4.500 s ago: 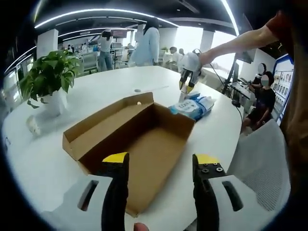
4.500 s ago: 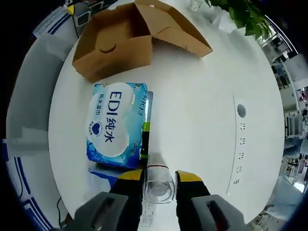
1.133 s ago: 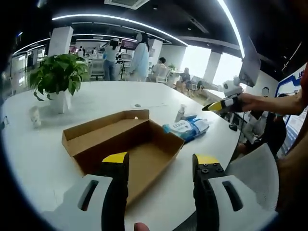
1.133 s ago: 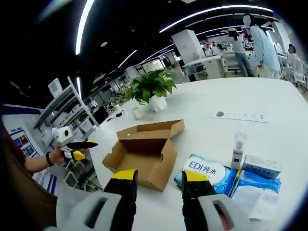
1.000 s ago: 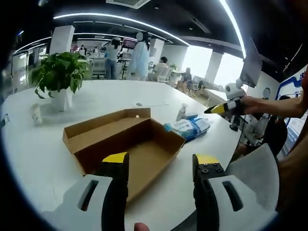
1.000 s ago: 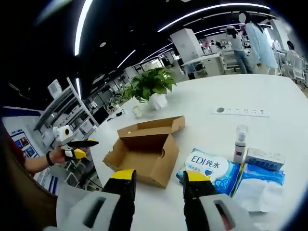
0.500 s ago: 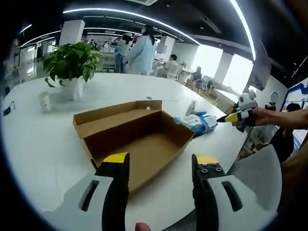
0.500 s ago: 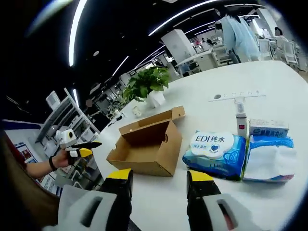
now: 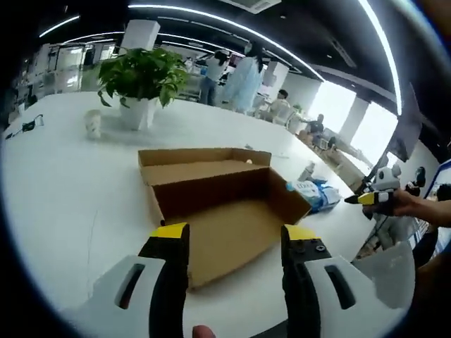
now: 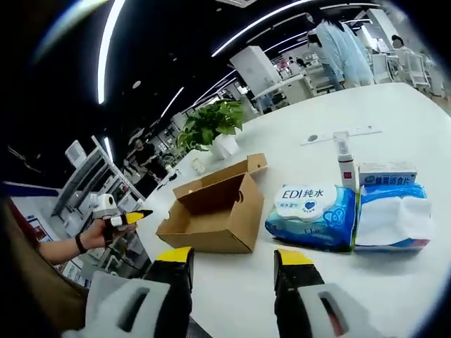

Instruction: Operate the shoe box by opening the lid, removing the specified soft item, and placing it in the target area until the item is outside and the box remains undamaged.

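Shoe box (image 9: 211,204) open and bare inside on the white table (image 9: 63,183); wipes pack (image 10: 310,211) lies outside, just beside it.

Left gripper (image 9: 229,236) and right gripper (image 10: 229,257) both spread, holding nothing. The right gripper view adds a spray bottle (image 10: 345,165), small carton (image 10: 386,172) and second pack (image 10: 394,218). Potted plant (image 9: 137,77) stands beyond the box. Wipes pack lies flat, label upward, long axis across that view.

The brown cardboard shoe box (image 9: 218,204) sits open and empty just past the tips of the left tongs, its lid flap folded back on the far side. The soft blue wipes pack (image 10: 310,215) (white label, blue letters) lies flat outside the box, straight ahead of the right tongs.
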The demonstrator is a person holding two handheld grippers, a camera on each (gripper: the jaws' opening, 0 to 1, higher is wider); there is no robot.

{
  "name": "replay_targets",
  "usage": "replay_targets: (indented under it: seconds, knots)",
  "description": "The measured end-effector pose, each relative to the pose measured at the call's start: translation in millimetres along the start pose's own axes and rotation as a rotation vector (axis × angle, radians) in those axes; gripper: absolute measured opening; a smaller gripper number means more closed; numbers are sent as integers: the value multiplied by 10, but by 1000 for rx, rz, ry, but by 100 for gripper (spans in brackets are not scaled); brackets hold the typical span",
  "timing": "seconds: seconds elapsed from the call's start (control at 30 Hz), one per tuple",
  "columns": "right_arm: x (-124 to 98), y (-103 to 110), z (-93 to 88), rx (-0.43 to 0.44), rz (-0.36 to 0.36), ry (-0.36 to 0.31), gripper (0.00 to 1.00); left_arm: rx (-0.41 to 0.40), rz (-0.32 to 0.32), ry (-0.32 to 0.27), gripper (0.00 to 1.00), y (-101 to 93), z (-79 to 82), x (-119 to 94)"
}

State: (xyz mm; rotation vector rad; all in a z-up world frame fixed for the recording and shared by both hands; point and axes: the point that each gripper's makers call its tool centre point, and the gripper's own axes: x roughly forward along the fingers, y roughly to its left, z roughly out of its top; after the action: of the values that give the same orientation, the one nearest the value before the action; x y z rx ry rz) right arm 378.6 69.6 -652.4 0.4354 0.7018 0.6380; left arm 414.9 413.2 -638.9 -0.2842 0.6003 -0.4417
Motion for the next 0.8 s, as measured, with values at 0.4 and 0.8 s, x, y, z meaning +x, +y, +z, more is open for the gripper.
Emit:
replay_targets:
  seconds: [0.4,0.8]
  knots:
    - [-58,-38,-109,15,-18,-2,42,-45,108,47,52,278,-154,105]
    - [-98,-7,-139,23,-22,-7,42,-47,127,94,49,260,-251,245]
